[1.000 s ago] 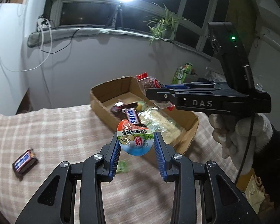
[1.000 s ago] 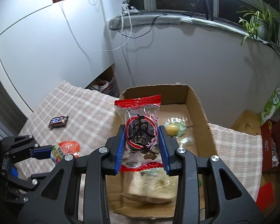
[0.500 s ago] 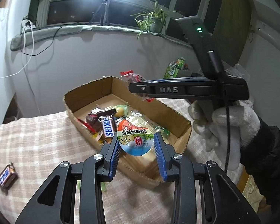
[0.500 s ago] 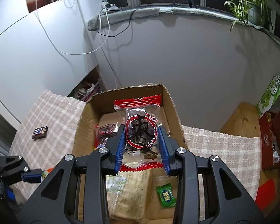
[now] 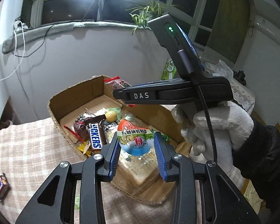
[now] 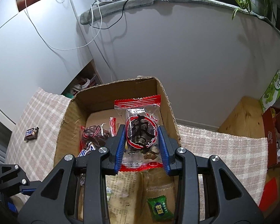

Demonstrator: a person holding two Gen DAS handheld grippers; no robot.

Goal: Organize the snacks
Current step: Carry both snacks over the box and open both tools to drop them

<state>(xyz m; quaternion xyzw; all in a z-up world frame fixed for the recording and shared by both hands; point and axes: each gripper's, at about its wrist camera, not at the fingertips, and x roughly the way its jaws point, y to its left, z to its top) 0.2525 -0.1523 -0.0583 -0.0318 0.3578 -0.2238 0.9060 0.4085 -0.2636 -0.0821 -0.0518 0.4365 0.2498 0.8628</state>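
Both your grippers hold snacks above the cardboard box (image 6: 164, 93).

Your left gripper (image 5: 138, 149) clamps a jelly cup (image 5: 135, 140); your right gripper (image 6: 141, 147) pinches a red-edged date packet (image 6: 140, 128). The box sits on a checked cloth (image 5: 26, 145) covering the bench, under a grey wall (image 6: 177, 43), windowsill plant (image 5: 149, 13) and bright lamp.

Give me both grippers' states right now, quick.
Left gripper: closed on the jelly cup, above the cardboard box.
Right gripper: closed on the red-edged date packet, over the box.
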